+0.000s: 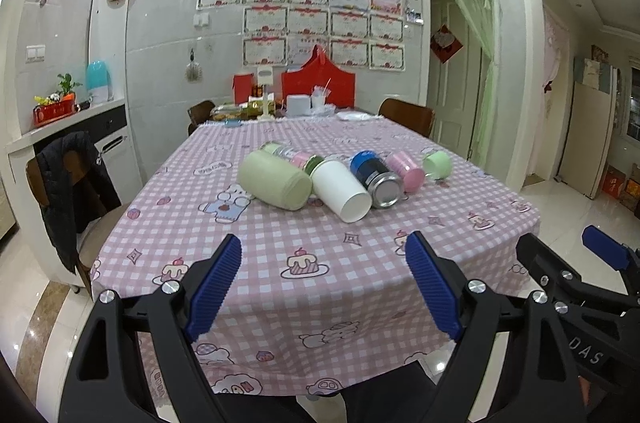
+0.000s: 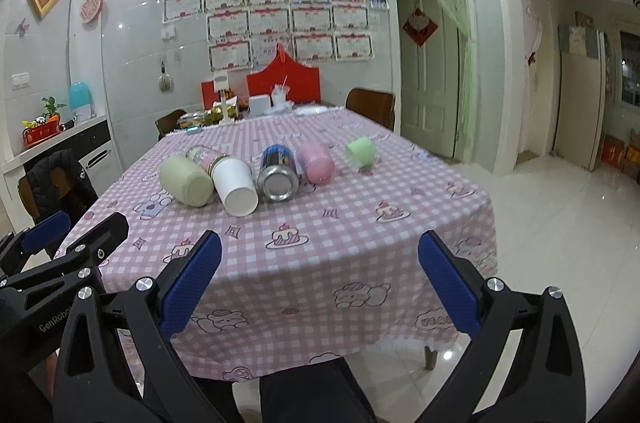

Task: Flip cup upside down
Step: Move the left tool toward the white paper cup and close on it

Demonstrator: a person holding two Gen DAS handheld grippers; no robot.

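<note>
Well ahead, cups [image 1: 346,197], both tools [image 1: 323,287] [image 2: 320,283] agape

Near half of the checked tablecloth [image 1: 320,235] lies bare, giving open passage from 6 o'clock toward the centre. Across the middle a row of tipped vessels blocks the way: pale green cup [image 1: 274,181] and white cup [image 1: 340,190] touching at 11–12 o'clock, metal can [image 1: 378,179] and pink cup [image 1: 406,169] close beside, small green cup [image 1: 437,163] apart at 1 o'clock. Beyond, clutter [image 1: 296,103] crowds the far edge at 12; chairs flank it.
</note>
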